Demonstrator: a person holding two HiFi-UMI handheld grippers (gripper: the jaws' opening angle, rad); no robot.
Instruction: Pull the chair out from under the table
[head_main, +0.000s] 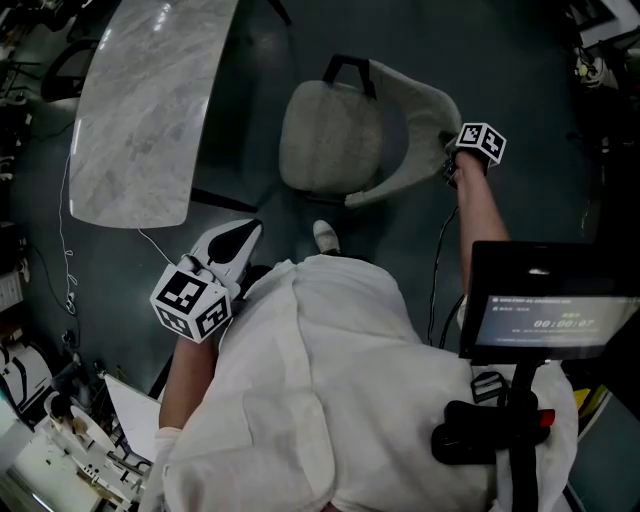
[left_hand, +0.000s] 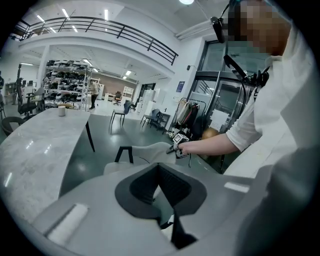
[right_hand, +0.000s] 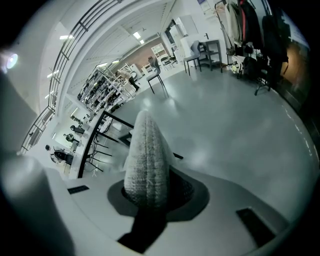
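A grey upholstered chair (head_main: 330, 140) with a black handle stands on the dark floor, to the right of the marble table (head_main: 150, 110). It is clear of the tabletop. My right gripper (head_main: 450, 160) is at the right end of the curved backrest (head_main: 420, 105), shut on its edge. In the right gripper view the ribbed backrest fabric (right_hand: 147, 160) fills the space between the jaws. My left gripper (head_main: 240, 240) hangs over the floor below the table's near corner and holds nothing; its jaws look closed. From the left gripper view the chair (left_hand: 145, 152) and the right gripper (left_hand: 176, 146) lie ahead.
A monitor on a stand (head_main: 555, 310) is close at the lower right. Cluttered equipment (head_main: 60, 450) fills the lower left, and a thin cable (head_main: 68, 230) runs along the floor by the table. The person's shoe (head_main: 325, 237) is just below the chair. More chairs and racks stand far off.
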